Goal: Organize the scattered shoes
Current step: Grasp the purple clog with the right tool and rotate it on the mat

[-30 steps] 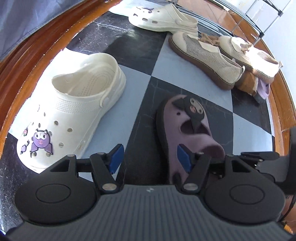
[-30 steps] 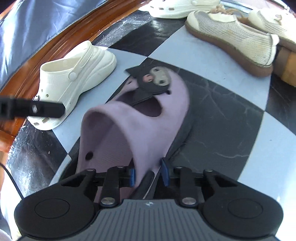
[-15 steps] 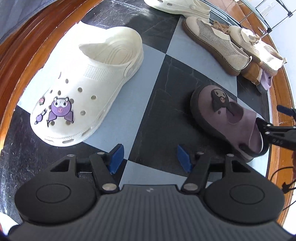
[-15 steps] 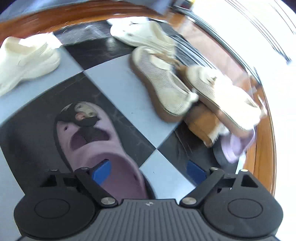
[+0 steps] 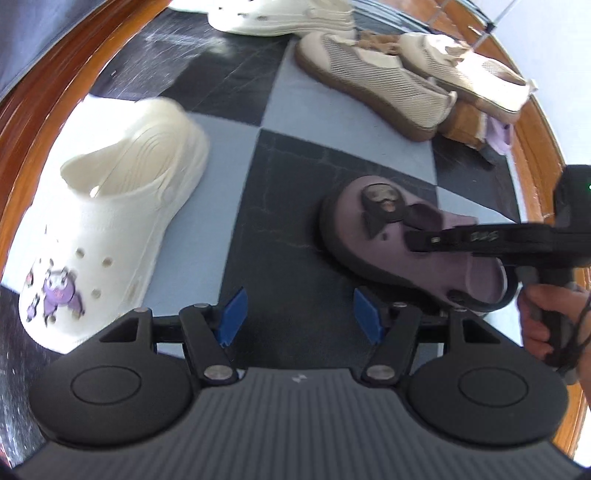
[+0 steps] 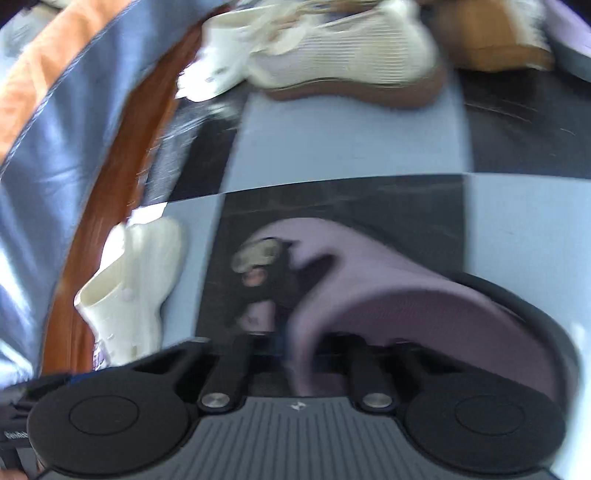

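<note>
A purple slipper (image 5: 369, 236) with a dark cartoon charm lies on a black tile of the checkered floor. My right gripper (image 5: 424, 240) reaches in from the right, held by a hand (image 5: 543, 317). In the blurred right wrist view its jaws are closing tight, and the right gripper (image 6: 291, 343) pinches the raised upper of the purple slipper (image 6: 424, 314). My left gripper (image 5: 297, 314) hangs open above the floor with nothing between its blue pads (image 5: 232, 314). A white clog (image 5: 122, 206) with purple charms lies to its left; the white clog (image 6: 136, 288) also shows in the right wrist view.
A second white clog (image 5: 280, 18) lies at the far edge. Two beige mesh shoes (image 5: 373, 81) (image 5: 469, 74), a brown furry shoe (image 5: 461, 122) and a lilac slipper (image 5: 498, 133) crowd the far right. A wooden border (image 5: 532, 166) rims the tiles. Blue fabric (image 6: 74, 129) hangs at left.
My right gripper held the purple slipper, opened wide above it, and is now closed on its upper again. The slipper has turned and sits further right. My left gripper stayed open.
</note>
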